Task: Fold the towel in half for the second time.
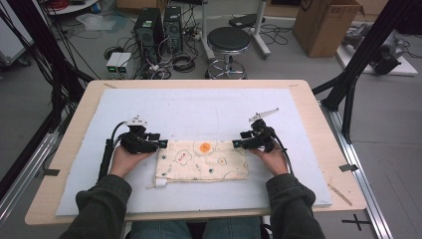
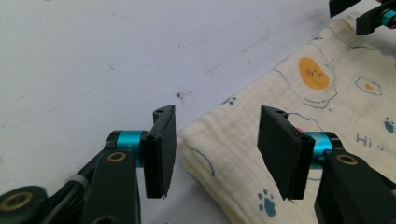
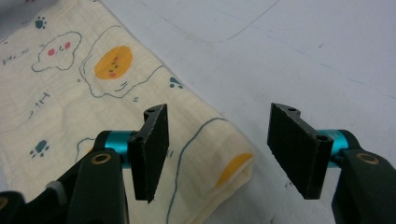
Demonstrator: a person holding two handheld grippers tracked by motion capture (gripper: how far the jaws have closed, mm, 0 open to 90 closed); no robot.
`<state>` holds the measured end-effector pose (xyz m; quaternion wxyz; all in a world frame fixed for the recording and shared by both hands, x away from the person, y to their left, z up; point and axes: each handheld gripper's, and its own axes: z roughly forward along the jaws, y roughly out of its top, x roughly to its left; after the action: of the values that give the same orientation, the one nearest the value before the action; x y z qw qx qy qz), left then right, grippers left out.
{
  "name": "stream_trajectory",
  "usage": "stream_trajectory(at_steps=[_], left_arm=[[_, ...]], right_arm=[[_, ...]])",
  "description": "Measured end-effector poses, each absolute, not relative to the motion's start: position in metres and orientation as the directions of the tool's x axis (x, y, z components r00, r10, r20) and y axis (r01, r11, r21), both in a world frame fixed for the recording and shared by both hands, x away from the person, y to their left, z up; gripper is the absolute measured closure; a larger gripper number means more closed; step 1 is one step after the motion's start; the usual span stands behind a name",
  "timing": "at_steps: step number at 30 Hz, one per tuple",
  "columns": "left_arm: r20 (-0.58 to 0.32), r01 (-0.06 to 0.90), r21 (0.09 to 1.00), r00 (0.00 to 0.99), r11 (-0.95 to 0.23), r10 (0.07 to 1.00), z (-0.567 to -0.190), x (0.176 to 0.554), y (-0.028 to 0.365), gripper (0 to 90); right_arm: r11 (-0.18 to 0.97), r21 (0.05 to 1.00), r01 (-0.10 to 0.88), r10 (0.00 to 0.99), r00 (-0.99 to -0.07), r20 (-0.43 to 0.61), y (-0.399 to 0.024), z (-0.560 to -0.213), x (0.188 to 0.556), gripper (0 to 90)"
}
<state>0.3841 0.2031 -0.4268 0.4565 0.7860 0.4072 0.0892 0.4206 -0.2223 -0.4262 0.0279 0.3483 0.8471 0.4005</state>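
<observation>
While claws straddle cloth (image 1: 201,159) corners | white mat (image 1: 199,107) bare | stool (image 1: 228,41) beyond

A mat (image 1: 199,109) lies on the bench (image 1: 318,124) and covers most of it. On the mat, toward the person's edge and about midway across, lies a folded cloth (image 1: 201,162), its long side running left to right. The left tool (image 1: 161,143) sits at the cloth's far left corner, the right tool (image 1: 238,144) at its far right corner (each with that corner between its spread jaws, the pads apart from the fabric). A hand (image 1: 128,158) lies behind each tool, just beside the cloth's short edges. Beyond the bench stands a stool (image 1: 228,42), with a box (image 1: 326,25) to its right.
</observation>
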Motion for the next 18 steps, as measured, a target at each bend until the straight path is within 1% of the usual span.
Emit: stream_trajectory(at_steps=[2,8,9,11,15,18], left_arm=[[-0.241,0.565,0.790,0.644,-0.239,0.726,-0.427,0.386,0.206,50.2],[-0.256,0.584,0.782,0.622,-0.220,0.740,-0.430,0.390,0.207,51.7],[-0.274,0.594,0.777,0.614,-0.206,0.740,-0.432,0.391,0.206,51.7],[-0.279,0.604,0.772,0.603,-0.200,0.747,-0.434,0.393,0.204,53.0],[-0.288,0.618,0.759,0.602,-0.205,0.745,-0.441,0.397,0.201,57.0],[-0.307,0.633,0.747,0.599,-0.203,0.739,-0.444,0.400,0.200,58.6]], right_arm=[[0.426,0.709,0.563,0.612,-0.756,0.233,-0.225,-0.425,0.422,39.2],[0.417,0.694,0.588,0.618,-0.743,0.258,-0.227,-0.429,0.425,40.4],[0.417,0.695,0.586,0.618,-0.743,0.256,-0.227,-0.430,0.426,41.5],[0.426,0.681,0.595,0.613,-0.744,0.266,-0.226,-0.433,0.427,45.0],[0.419,0.666,0.617,0.620,-0.730,0.286,-0.228,-0.436,0.430,48.3],[0.426,0.668,0.611,0.619,-0.735,0.277,-0.229,-0.436,0.431,52.9]])
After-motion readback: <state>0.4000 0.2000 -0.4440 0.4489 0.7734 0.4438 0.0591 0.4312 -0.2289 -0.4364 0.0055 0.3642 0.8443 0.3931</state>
